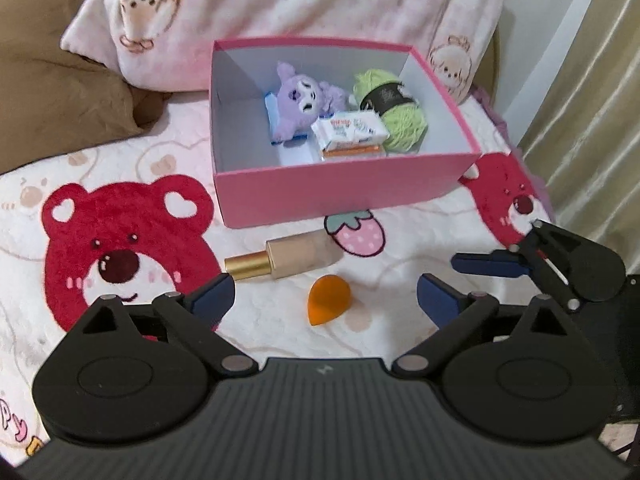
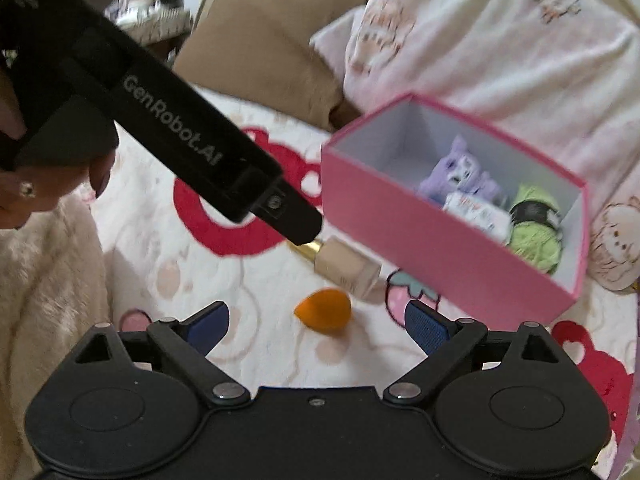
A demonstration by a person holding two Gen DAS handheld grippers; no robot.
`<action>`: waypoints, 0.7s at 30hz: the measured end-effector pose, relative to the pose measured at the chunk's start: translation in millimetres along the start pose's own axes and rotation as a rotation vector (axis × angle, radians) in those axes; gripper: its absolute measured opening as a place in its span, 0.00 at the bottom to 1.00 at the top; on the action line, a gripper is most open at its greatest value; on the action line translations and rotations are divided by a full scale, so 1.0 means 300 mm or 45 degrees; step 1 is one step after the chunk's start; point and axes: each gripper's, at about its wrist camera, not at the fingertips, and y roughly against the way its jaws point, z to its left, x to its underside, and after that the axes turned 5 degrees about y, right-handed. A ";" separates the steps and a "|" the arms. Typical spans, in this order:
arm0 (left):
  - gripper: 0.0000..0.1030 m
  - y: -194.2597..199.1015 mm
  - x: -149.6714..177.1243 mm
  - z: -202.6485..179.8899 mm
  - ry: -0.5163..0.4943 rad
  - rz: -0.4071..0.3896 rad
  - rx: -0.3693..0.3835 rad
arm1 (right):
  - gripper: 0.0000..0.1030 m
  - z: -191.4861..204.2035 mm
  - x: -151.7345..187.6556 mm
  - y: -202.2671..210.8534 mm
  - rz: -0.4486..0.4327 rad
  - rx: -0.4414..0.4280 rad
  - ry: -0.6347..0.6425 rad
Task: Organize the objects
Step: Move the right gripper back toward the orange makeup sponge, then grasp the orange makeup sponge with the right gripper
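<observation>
An open pink box [image 1: 320,196] stands on the bed and holds a purple plush [image 1: 298,100], a green yarn ball [image 1: 394,116] and a white tissue pack [image 1: 350,132]. In front of it lie a beige bottle with a gold cap [image 1: 288,262] and an orange teardrop sponge [image 1: 329,298]. My left gripper [image 1: 326,300] is open, low over the sponge, its pads well clear of it. My right gripper [image 2: 320,320] is open too, with the sponge [image 2: 324,310] just ahead of its fingers. The left tool's black housing [image 2: 180,132] reaches over the bottle [image 2: 344,268].
The bed cover [image 1: 120,240] carries red bear prints. A pink pillow [image 1: 280,4] and a brown cushion [image 1: 60,92] lie behind the box, and a curtain [image 1: 592,100] hangs on the right. A hand and a fluffy cream sleeve [image 2: 44,280] show at the left.
</observation>
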 end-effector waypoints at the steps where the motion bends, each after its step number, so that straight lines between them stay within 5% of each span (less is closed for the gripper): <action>1: 0.95 -0.019 0.001 0.006 0.008 0.016 0.008 | 0.94 0.005 0.000 -0.019 0.012 0.004 0.014; 4: 0.94 -0.073 0.018 0.031 0.045 0.064 0.068 | 0.94 -0.002 -0.001 -0.081 0.032 0.006 0.015; 15: 0.89 -0.204 0.088 0.092 0.094 0.034 0.026 | 0.89 -0.024 0.058 -0.248 0.111 -0.054 -0.100; 21: 0.78 -0.294 0.116 0.104 0.122 0.058 0.022 | 0.84 -0.029 0.086 -0.286 0.116 -0.071 -0.139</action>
